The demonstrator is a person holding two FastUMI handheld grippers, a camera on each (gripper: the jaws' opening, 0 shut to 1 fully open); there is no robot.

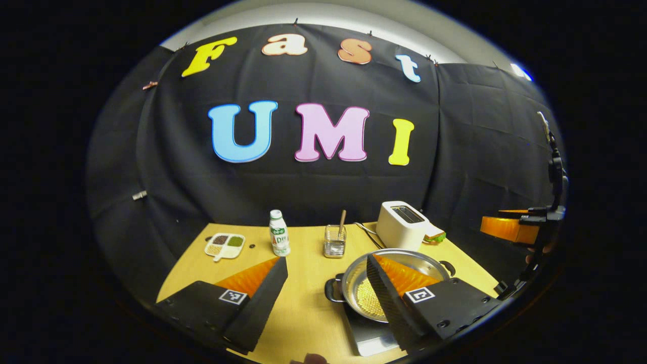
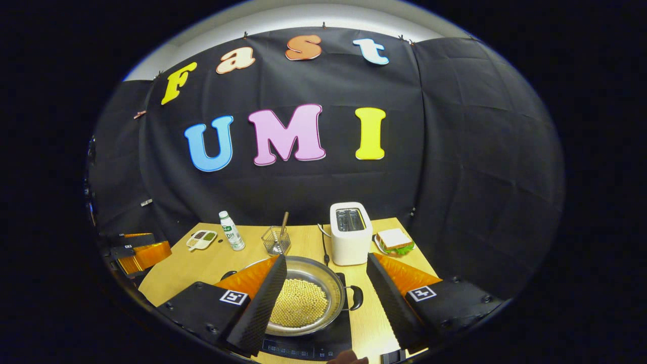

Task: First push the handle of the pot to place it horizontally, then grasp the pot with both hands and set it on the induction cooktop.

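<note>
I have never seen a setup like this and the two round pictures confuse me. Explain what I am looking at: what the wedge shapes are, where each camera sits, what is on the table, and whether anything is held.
A person holds a two-finger gripper in each hand; a fisheye camera rides on each.

The wedges at the bottom are that gripper's own fingers. The left gripper and the right gripper are both open and hold nothing.

On the wooden table a steel pot of small yellow beads sits on the dark induction cooktop, its handles out to the sides. Behind it stand a white toaster, a sandwich, a wire basket, a small bottle and a divided dish.

The other gripper also shows at each picture's edge.
</note>
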